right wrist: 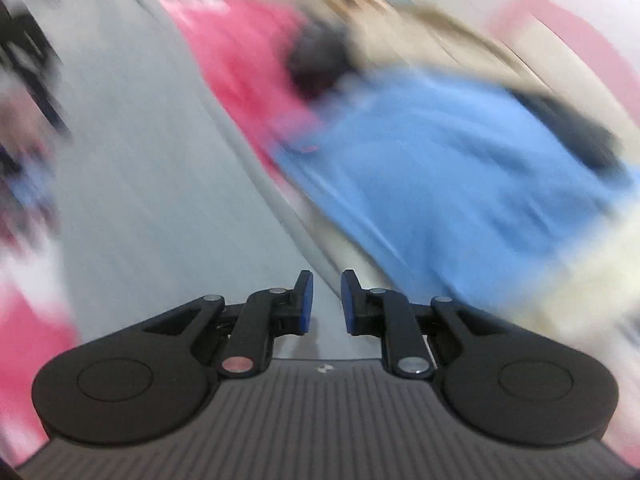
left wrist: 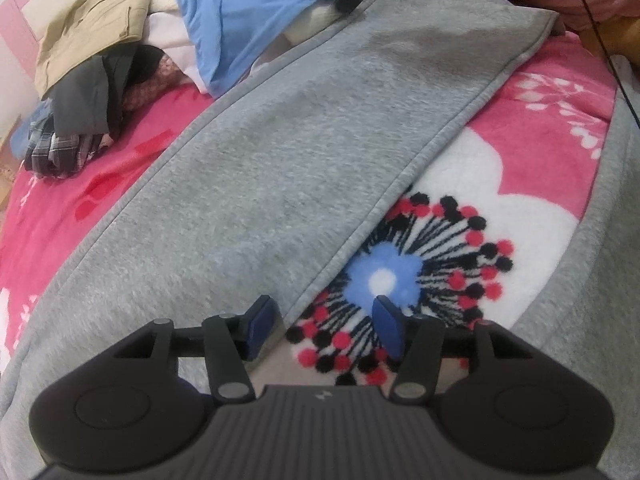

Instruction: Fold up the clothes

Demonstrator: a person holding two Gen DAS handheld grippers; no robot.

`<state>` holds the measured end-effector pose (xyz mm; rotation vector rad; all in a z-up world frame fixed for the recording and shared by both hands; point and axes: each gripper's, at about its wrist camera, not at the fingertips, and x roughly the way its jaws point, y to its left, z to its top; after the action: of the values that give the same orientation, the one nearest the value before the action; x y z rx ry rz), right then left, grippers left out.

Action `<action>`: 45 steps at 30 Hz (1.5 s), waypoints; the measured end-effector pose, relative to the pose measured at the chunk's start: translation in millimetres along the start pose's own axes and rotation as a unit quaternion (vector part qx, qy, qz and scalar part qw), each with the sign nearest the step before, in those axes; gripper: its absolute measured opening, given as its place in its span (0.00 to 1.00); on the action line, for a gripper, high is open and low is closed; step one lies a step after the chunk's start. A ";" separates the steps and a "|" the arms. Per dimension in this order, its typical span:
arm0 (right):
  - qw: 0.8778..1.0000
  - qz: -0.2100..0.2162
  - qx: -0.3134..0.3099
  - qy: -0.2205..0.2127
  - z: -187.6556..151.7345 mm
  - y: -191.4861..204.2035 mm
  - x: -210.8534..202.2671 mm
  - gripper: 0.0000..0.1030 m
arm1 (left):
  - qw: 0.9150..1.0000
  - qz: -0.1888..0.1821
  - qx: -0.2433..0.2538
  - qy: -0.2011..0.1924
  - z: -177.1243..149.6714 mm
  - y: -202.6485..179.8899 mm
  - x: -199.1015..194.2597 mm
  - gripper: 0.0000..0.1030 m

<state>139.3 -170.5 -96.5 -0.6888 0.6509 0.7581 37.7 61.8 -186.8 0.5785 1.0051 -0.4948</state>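
Observation:
A grey fleece garment lies stretched out diagonally on a pink blanket with a large flower print. Its seamed edge runs from the far right down toward me. My left gripper hangs open just over that edge, its left pad above the grey cloth and its right pad above the flower, with nothing between them. The right wrist view is badly blurred. It shows the grey garment below my right gripper, whose blue pads stand a narrow gap apart with nothing held.
A heap of other clothes sits at the far left: a blue garment, a beige one, a black one and a plaid piece. The blue garment lies right of the grey one in the right wrist view.

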 end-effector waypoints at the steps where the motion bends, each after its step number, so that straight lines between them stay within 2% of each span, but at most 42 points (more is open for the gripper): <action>1: 1.000 0.025 0.003 0.001 8.9 7.4 15.7 0.12 | 1.000 0.002 -0.002 0.000 0.2 -0.7 -0.1 0.55; 2: 0.999 0.047 0.005 0.007 16.4 13.9 33.9 0.12 | 1.000 0.002 -0.004 0.000 -0.5 -1.3 -0.6 0.55; 3: 0.998 0.052 0.010 0.031 20.4 17.7 60.3 0.12 | 1.000 0.003 -0.005 0.000 -1.2 -1.8 -1.2 0.55; 4: 0.998 0.039 0.013 0.052 20.7 18.2 85.8 0.12 | 1.000 0.000 -0.006 -0.001 -3.6 -1.6 -2.0 0.55; 6: 0.999 -0.014 0.018 0.044 26.2 13.8 108.0 0.12 | 1.000 -0.004 -0.009 -0.004 -8.5 -1.0 -3.6 0.55; 7: 0.997 -0.054 0.032 0.045 33.8 9.5 113.1 0.12 | 1.000 -0.007 -0.011 -0.006 -10.9 -0.8 -4.4 0.55; 8: 0.996 -0.067 0.050 0.042 39.1 4.5 113.2 0.13 | 1.000 -0.009 -0.012 -0.007 -13.4 -0.5 -5.3 0.55; 9: 0.994 -0.070 0.069 0.038 43.4 -0.7 111.7 0.13 | 1.000 -0.012 -0.014 -0.009 -15.7 -0.2 -6.0 0.55; 11: 0.994 -0.037 0.104 0.007 47.0 -6.3 99.7 0.13 | 1.000 -0.018 -0.014 -0.015 -19.0 1.6 -5.7 0.57; 14: 0.993 -0.029 0.102 0.047 37.5 -1.8 111.6 0.12 | 0.999 -0.023 -0.028 -0.018 -19.7 5.3 -6.7 0.58; 15: 0.993 -0.051 0.088 0.060 31.0 -0.1 116.9 0.16 | 0.999 -0.021 -0.033 -0.019 -20.1 5.8 -8.8 0.58; 16: 0.992 -0.064 0.093 0.056 27.2 -2.9 114.2 0.22 | 0.999 -0.019 -0.038 -0.020 -20.4 6.3 -10.8 0.58; 18: 0.989 -0.069 0.123 0.041 27.3 -8.7 88.2 0.15 | 0.998 -0.018 -0.060 -0.027 -26.0 10.7 -23.6 0.58; 21: 0.984 -0.075 0.161 0.013 28.1 -14.0 39.4 0.18 | 0.993 -0.016 -0.111 -0.047 -41.2 22.1 -55.1 0.58; 23: 0.983 -0.074 0.170 -0.013 28.3 -11.5 -5.6 0.20 | 0.982 0.000 -0.177 -0.064 -60.8 34.2 -88.5 0.60; 25: 0.980 -0.064 0.186 -0.038 26.1 -9.5 -55.2 0.23 | 0.963 0.021 -0.258 -0.075 -90.3 50.4 -118.5 0.60; 26: 0.977 -0.056 0.201 -0.050 26.4 -10.7 -76.2 0.25 | 0.950 0.033 -0.300 -0.081 -107.3 58.6 -132.8 0.60; 28: 0.965 -0.029 0.252 -0.070 23.4 -14.7 -118.9 0.27 | 0.915 0.060 -0.387 -0.095 -145.0 70.9 -161.2 0.60; 29: 0.956 -0.013 0.282 -0.078 20.1 -14.3 -141.9 0.29 | 0.892 0.074 -0.434 -0.105 -169.2 74.6 -178.3 0.60; 30: 0.948 0.001 0.308 -0.084 17.7 -13.0 -158.2 0.30 | 0.875 0.083 -0.464 -0.112 -188.9 74.4 -190.6 0.60; 32: 0.921 0.034 0.376 -0.093 3.6 -1.3 -186.2 0.32 | 0.839 0.103 -0.520 -0.122 -231.0 70.4 -214.6 0.60; 34: 0.887 0.069 0.445 -0.099 -13.4 14.9 -208.7 0.33 | 0.811 0.119 -0.559 -0.123 -265.0 61.2 -227.8 0.61; 36: 0.848 0.102 0.509 -0.102 -37.6 43.8 -216.2 0.36 | 0.777 0.121 -0.606 -0.118 -299.7 49.1 -232.1 0.61; 37: 0.826 0.117 0.541 -0.102 -52.1 61.7 -215.9 0.41 | 0.758 0.115 -0.631 -0.117 -315.2 43.0 -230.8 0.61; 39: 0.778 0.145 0.603 -0.095 -82.9 100.1 -213.4 0.44 | 0.728 0.103 -0.668 -0.114 -337.9 31.6 -225.2 0.61; 40: 0.759 0.156 0.628 -0.078 -97.7 119.9 -206.4 0.45 | 0.713 0.098 -0.685 -0.113 -349.1 25.8 -222.3 0.61; 42: 0.721 0.173 0.670 -0.038 -126.0 158.5 -189.5 0.45 | 0.696 0.099 -0.702 -0.114 -364.1 16.0 -214.3 0.61; 43: 0.697 0.184 0.693 -0.011 -140.4 176.4 -179.3 0.46 | 0.689 0.101 -0.708 -0.114 -370.2 13.2 -210.3 0.61; 44: 0.668 0.192 0.719 0.010 -153.4 191.0 -171.3 0.46 | 0.681 0.107 -0.714 -0.119 -376.5 11.2 -207.5 0.61; 45: 0.634 0.202 0.746 0.026 -165.1 203.9 -165.0 0.46 | 0.672 0.108 -0.722 -0.126 -381.1 13.3 -205.6 0.61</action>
<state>-157.5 -248.8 -139.2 1.0332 1.2249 0.3487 -288.4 345.6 -159.2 -0.8074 0.7476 0.5046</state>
